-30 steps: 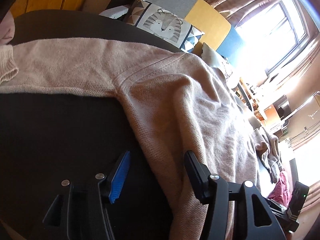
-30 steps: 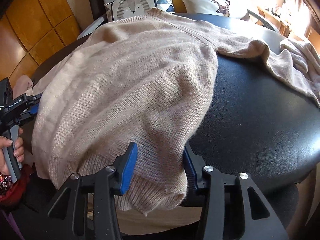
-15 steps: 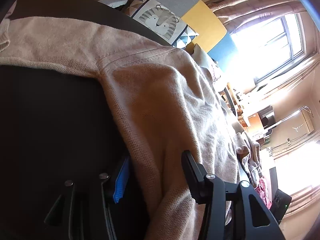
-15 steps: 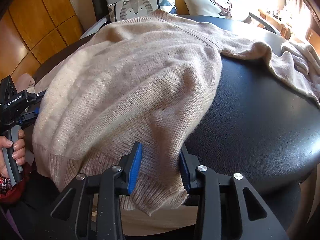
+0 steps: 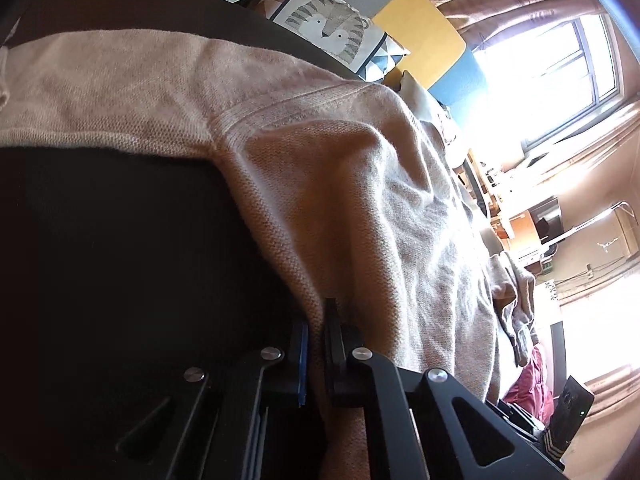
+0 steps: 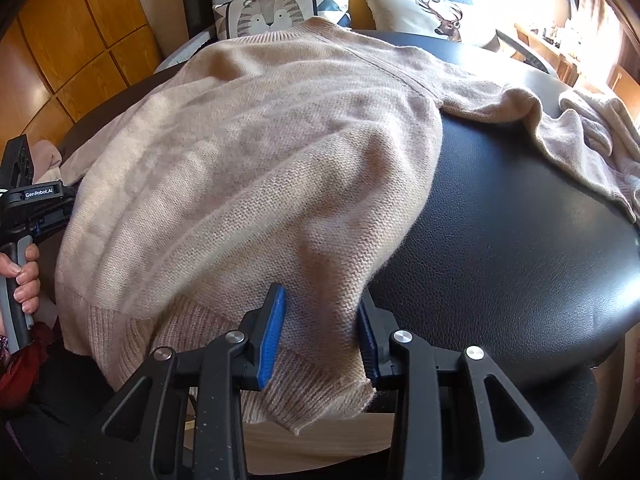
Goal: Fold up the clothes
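Left hand-held gripper [image 5: 316, 344]: jaws pinched nearly together on the side edge of the sweater [image 5: 340, 184], only a thin fold of knit between the blue pad and the black finger. In the right wrist view it sits at the sweater's far left edge, a hand [image 6: 24, 280] wrapped round its grey grip.

Right hand-held gripper [image 6: 320, 336]: jaws at a medium gap, the sweater's lower corner bunched between the two blue pads. Cloth touches both pads, but whether they are actually clamping it I can't tell.

Sweater: beige, fine knit on the body, coarser ribbing along the hem, which hangs off the near edge of the table [image 6: 520, 248]. Laid flat across the table with the ribbed collar at the far side. One sleeve runs out to the right and ends in a crumpled heap; the other runs left in the left wrist view. A raised seam line runs from the collar to the armpit on each side.

Table: black, round-edged, pebbled leather-like surface with a slight sheen.

Behind it: a cushion [image 6: 272, 12] printed with a tiger face, a white cushion [image 6: 432, 16] with a deer print, wood-panel wall [image 6: 80, 32] at left, a bright window [image 5: 552, 64] with pinkish curtains.
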A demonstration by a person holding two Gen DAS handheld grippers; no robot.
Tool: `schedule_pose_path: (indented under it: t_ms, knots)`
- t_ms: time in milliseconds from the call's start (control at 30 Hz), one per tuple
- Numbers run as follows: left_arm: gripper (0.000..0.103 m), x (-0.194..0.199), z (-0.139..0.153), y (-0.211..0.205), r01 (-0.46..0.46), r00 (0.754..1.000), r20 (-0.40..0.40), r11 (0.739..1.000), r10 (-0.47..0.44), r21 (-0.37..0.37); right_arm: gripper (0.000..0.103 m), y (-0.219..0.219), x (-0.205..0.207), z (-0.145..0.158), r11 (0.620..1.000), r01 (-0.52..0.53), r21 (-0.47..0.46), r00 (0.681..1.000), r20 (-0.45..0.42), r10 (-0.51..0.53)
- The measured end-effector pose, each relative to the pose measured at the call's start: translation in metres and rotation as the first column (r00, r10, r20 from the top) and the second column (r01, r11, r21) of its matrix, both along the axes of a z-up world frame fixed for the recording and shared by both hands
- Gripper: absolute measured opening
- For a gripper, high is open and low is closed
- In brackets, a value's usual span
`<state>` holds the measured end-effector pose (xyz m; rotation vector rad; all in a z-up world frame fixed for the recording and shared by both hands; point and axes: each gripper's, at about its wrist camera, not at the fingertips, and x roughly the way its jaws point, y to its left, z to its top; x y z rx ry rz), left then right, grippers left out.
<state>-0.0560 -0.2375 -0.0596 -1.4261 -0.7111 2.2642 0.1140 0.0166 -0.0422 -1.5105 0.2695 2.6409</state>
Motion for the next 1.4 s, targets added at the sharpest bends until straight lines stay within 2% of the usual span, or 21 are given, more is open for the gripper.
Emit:
schedule_pose_path:
  t_ms: [233, 367, 433, 467, 700, 967, 1233, 1333, 1400]
  knots:
    - [0.003, -0.008, 0.007, 0.012, 0.036, 0.999, -0.029, 0.997, -0.039, -0.075, 0.032, 0.001, 0.002, 0.001, 1.000, 0.008, 0.005, 1.000, -0.010, -0.008]
    - [0.003, -0.011, 0.006, 0.009, 0.031, 0.999, -0.018, 0.998, -0.032, -0.052, 0.020, 0.005, 0.003, 0.001, 1.000, 0.020, -0.012, 1.000, -0.017, -0.021]
    - [0.003, -0.011, 0.007, 0.011, 0.033, 0.999, -0.015, 0.998, -0.034, -0.052, 0.011, 0.006, 0.003, 0.002, 0.999, 0.023, -0.023, 1.000, -0.021, -0.023]
    - [0.003, -0.010, 0.007, 0.013, 0.035, 0.999, -0.015, 0.998, -0.036, -0.054, 0.010, 0.007, 0.003, 0.002, 0.999, 0.023, -0.027, 0.999, -0.022, -0.024]
    - [0.002, -0.003, 0.012, 0.005, 0.003, 1.000, 0.000, 0.999, -0.003, -0.049, 0.009, 0.020, 0.005, 0.004, 0.997, 0.057, -0.046, 0.998, -0.031, -0.059]
    - [0.002, 0.001, 0.013, -0.012, -0.014, 1.000, -0.018, 0.997, 0.012, -0.075, 0.009, 0.057, 0.014, 0.006, 0.985, 0.173, -0.028, 0.984, -0.035, -0.174]
    - [0.003, 0.008, 0.009, -0.057, -0.060, 0.998, -0.008, 0.993, 0.060, -0.099, 0.009, 0.069, 0.017, -0.002, 0.979, 0.201, -0.039, 0.979, -0.021, -0.202]
    - [0.003, 0.011, 0.007, -0.058, -0.021, 1.000, 0.000, 0.998, 0.021, -0.054, 0.009, 0.065, 0.014, -0.002, 0.982, 0.186, -0.021, 0.982, -0.019, -0.186]
    - [0.008, 0.015, 0.002, -0.058, 0.008, 1.000, 0.023, 1.000, -0.009, 0.028, 0.013, 0.065, 0.013, -0.002, 0.983, 0.182, -0.033, 0.983, -0.019, -0.183]
